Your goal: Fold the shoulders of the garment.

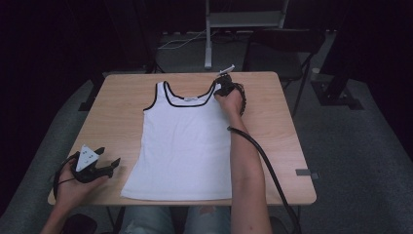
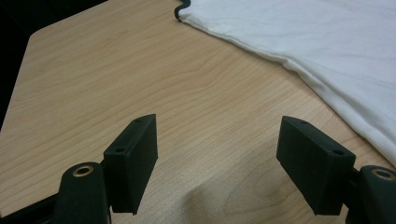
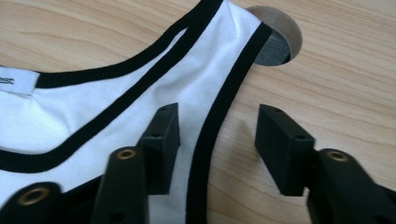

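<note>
- Dark floor and a grey chair [image 1: 282, 53] lie behind the light wooden counter [image 1: 122, 117], which fills the middle of the high view.
- On the counter lies a white tank top [image 1: 182, 141] with black trim, spread flat, its neck toward the far edge and its hem near the person's edge.
- At the far right shoulder strap [image 3: 205, 79] of the top sits the right gripper [image 1: 223, 87], held by the person's right hand [image 1: 231, 101] (the forearm stretches across the right side of the garment).
- In the right gripper view the jaws stand partly open around the outer black edge of the strap: one jaw is over the white cloth, the other over the bare wood, and the pads do not press the cloth.
- Just beyond the strap end, a round hole [image 3: 275, 39] in the counter is partly covered by the cloth.
- A small white label [image 3: 16, 81] is sewn inside the neckline.
- Near the front left corner of the counter, the left gripper [image 1: 104, 168] rests in the left hand [image 1: 73, 190], well apart from the hem.
- Its jaws are wide open with only bare wood between them; the side of the top is at the upper right of the left gripper view.
</note>
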`<state>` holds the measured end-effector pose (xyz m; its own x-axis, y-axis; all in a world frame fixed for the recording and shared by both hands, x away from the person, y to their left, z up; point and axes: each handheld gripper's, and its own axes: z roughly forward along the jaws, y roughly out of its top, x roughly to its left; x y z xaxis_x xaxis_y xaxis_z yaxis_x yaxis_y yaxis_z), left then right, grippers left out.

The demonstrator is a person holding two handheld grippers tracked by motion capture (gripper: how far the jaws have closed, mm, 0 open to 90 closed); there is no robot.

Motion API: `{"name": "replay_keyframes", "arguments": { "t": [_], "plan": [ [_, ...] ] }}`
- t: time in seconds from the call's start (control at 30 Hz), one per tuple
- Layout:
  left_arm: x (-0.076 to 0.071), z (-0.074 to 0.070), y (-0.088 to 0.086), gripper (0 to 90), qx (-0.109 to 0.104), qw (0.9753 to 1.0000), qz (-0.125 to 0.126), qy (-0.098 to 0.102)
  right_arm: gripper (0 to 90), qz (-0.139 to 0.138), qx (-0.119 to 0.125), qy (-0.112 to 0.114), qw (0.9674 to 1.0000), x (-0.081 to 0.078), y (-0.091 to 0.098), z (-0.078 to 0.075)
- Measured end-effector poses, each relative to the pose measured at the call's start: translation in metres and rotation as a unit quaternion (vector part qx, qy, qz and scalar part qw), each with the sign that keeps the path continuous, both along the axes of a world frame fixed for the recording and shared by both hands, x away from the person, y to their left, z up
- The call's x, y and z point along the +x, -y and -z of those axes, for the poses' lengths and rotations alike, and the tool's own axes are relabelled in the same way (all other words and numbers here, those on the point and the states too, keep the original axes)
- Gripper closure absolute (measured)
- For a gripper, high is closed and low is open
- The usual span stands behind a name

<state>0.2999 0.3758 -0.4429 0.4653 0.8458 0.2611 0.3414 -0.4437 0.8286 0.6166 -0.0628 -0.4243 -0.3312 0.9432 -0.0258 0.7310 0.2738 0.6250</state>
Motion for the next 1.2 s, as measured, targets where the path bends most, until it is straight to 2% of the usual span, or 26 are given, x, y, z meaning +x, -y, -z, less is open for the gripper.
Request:
{"name": "replay_keyframes", "arguments": {
  "t": [0.1, 0.23, 0.33, 0.4, 0.5, 0.57, 0.73, 1.0, 1.2],
  "plan": [
    [0.0, 0.0, -0.001, 29.3, -0.002, 1.0, 0.0, 0.001, 62.9, -0.008, 0.02, 0.008, 0.9997, -0.001, 0.0, 0.002],
    [-0.001, 0.0, 0.0, 29.3, -0.003, 1.0, 0.001, 0.003, 77.5, -0.01, 0.024, 0.017, 0.9995, -0.003, -0.001, 0.003],
    [-0.001, 0.0, 0.0, 29.3, 0.0, 1.0, 0.002, 0.003, 85.0, -0.011, 0.02, 0.013, 0.9996, -0.003, -0.005, 0.003],
    [-0.001, 0.0, 0.0, 29.3, -0.001, 1.0, 0.002, 0.005, 85.8, -0.011, 0.016, 0.011, 0.9997, -0.003, -0.007, 0.002],
    [-0.001, 0.0, 0.0, 29.3, -0.001, 1.0, 0.002, 0.004, 86.2, -0.017, 0.034, 0.006, 0.9993, -0.004, -0.007, 0.002],
    [-0.001, 0.0, 0.0, 29.3, -0.001, 1.0, 0.002, 0.005, 86.3, -0.017, 0.045, 0.011, 0.9988, -0.006, -0.006, 0.001],
    [-0.001, 0.0, 0.0, 29.3, -0.002, 1.0, 0.002, 0.006, 86.3, -0.023, 0.059, 0.014, 0.9979, -0.011, -0.003, -0.001],
    [-0.002, 0.0, 0.001, 29.3, 0.005, 1.0, 0.002, 0.007, 86.4, -0.04, 0.085, 0.033, 0.9951, -0.025, -0.002, -0.013],
    [-0.002, 0.0, 0.0, 29.3, 0.006, 0.9999, 0.002, 0.009, 86.4, -0.055, 0.086, 0.047, 0.9936, -0.037, -0.006, -0.02]
  ]
}}
